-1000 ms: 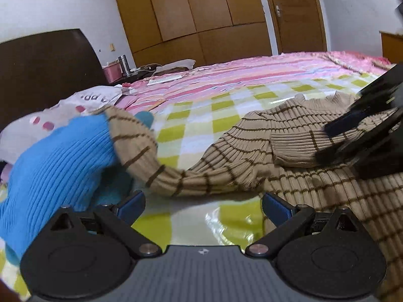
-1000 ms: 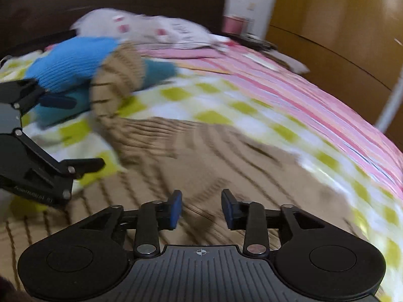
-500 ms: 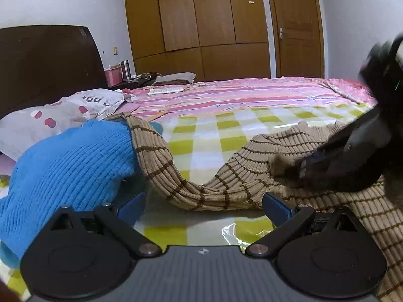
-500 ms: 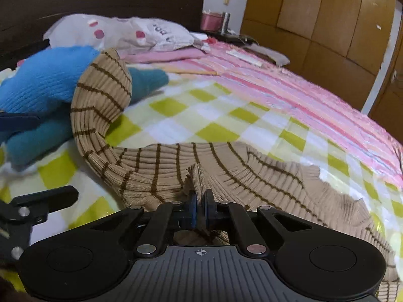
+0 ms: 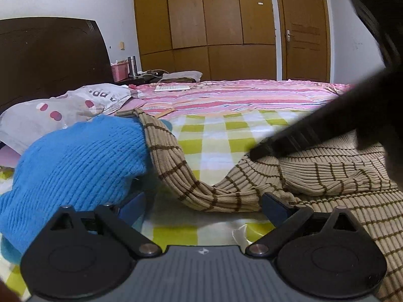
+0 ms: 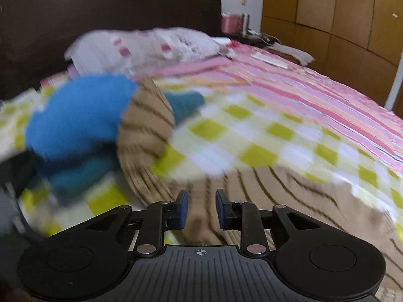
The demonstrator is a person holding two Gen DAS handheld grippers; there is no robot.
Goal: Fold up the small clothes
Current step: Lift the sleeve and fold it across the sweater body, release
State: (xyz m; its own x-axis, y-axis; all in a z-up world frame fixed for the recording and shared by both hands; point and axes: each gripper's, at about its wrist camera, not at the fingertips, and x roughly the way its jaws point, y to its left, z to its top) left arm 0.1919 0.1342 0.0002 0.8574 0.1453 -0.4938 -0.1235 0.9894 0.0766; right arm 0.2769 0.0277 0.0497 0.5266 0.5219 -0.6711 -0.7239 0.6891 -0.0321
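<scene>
A tan ribbed sweater with brown stripes (image 5: pixel 327 176) lies on the checked bed sheet (image 5: pixel 214 136). Its sleeve (image 5: pixel 166 156) runs left and drapes over a blue knit garment (image 5: pixel 75 161). My left gripper (image 5: pixel 204 203) is open, low over the sheet, with the sleeve just beyond its fingertips. My right gripper (image 6: pixel 200 209) is open with a narrow gap and empty, above the sweater body (image 6: pixel 289 201). The right wrist view is blurred. In the left wrist view one finger of the right gripper (image 5: pixel 289 143) reaches in from the right, its tip at the sweater's fold.
A spotted white pillow (image 5: pixel 63 110) and dark headboard (image 5: pixel 50 58) are at the left. A pink striped quilt (image 5: pixel 239 98) covers the far half of the bed. Wooden wardrobes (image 5: pixel 206 25) and a door stand behind. A nightstand holds a pink basket (image 5: pixel 119 71).
My right gripper was shut on a fold of the tan sweater half a second ago; it has let go, opened and moved fast. The left gripper has stayed open and risen slightly.
</scene>
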